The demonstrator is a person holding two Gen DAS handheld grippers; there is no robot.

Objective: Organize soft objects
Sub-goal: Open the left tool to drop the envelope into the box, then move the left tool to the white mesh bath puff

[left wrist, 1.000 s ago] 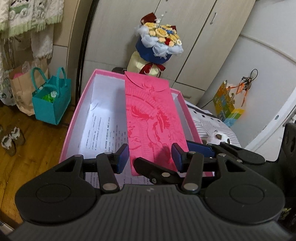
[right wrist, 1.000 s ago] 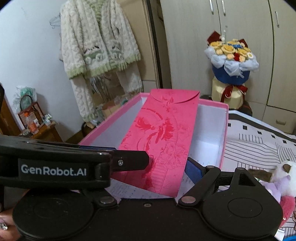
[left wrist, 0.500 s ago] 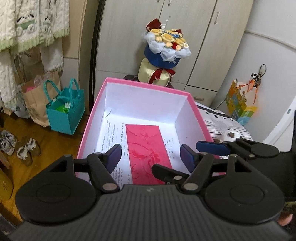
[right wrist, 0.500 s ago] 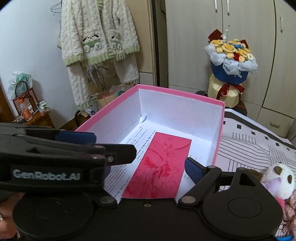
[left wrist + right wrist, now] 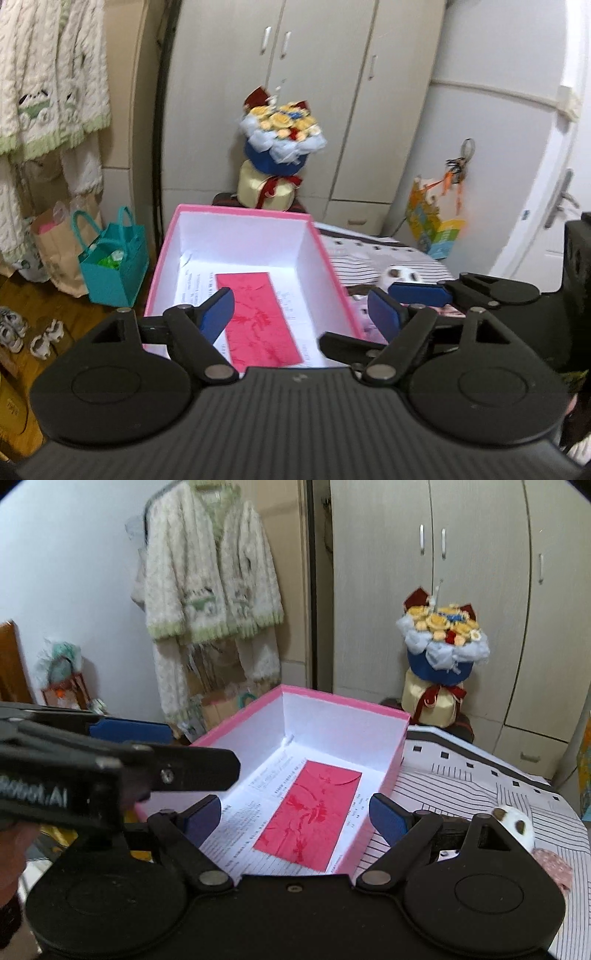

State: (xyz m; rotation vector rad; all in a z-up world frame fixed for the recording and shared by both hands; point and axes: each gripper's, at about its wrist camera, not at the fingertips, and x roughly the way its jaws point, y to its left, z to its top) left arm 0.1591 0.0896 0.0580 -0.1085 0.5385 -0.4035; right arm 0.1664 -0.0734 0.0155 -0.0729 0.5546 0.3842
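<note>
A pink box with white walls stands on the striped bed cover. A red envelope lies flat on a printed sheet on the box floor. My left gripper is open and empty above the box's near end. My right gripper is open and empty, also above the near end; it shows at the right of the left wrist view. A white plush toy lies on the bed right of the box, beside a pink soft item.
A flower bouquet stands behind the box before the wardrobe doors. A teal bag and a paper bag sit on the floor at left. A knitted cardigan hangs on the wall. The left gripper crosses the right wrist view's left side.
The red envelope was held upright between the grippers, then let go; it now lies flat in the box. Both grippers have opened wider and pulled back and up.
</note>
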